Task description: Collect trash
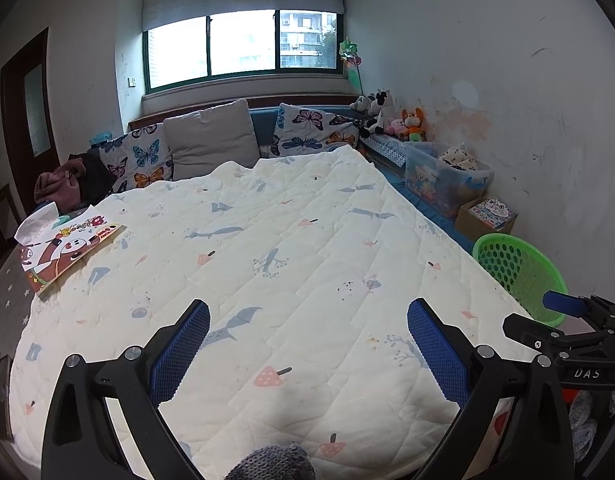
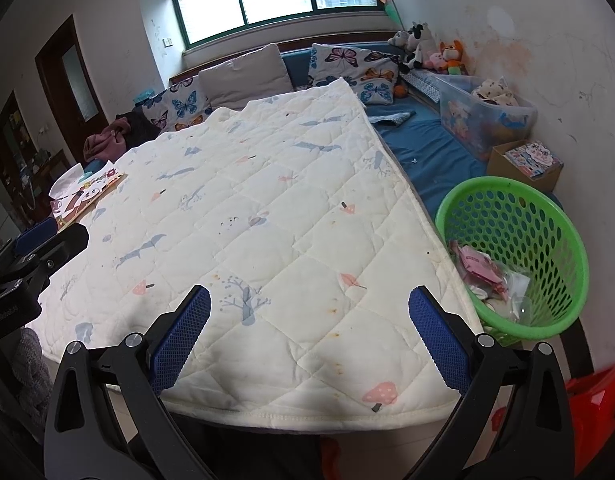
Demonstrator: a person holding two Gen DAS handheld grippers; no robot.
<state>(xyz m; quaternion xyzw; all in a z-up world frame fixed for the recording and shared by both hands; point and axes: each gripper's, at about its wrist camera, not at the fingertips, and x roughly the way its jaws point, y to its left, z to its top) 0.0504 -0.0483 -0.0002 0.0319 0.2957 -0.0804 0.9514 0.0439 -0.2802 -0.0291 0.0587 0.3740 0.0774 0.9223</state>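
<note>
A green perforated basket (image 2: 519, 248) stands on the blue mat at the right edge of the cream quilt (image 2: 267, 208); it holds pink wrappers and clear plastic trash (image 2: 491, 276). In the left wrist view only part of the basket (image 1: 515, 268) shows. My right gripper (image 2: 309, 300) is open over the quilt's near right corner, left of the basket, nothing between its fingers. My left gripper (image 1: 307, 312) is open above the quilt's near middle, also holding nothing. Each gripper shows at the edge of the other's view.
A picture book with white paper (image 1: 67, 244) lies at the quilt's far left. Butterfly pillows (image 1: 143, 158), a clear toy bin (image 2: 483, 116), a cardboard box (image 2: 527, 164) and plush toys (image 2: 447, 54) line the back and right wall. A red object (image 2: 599, 412) sits at bottom right.
</note>
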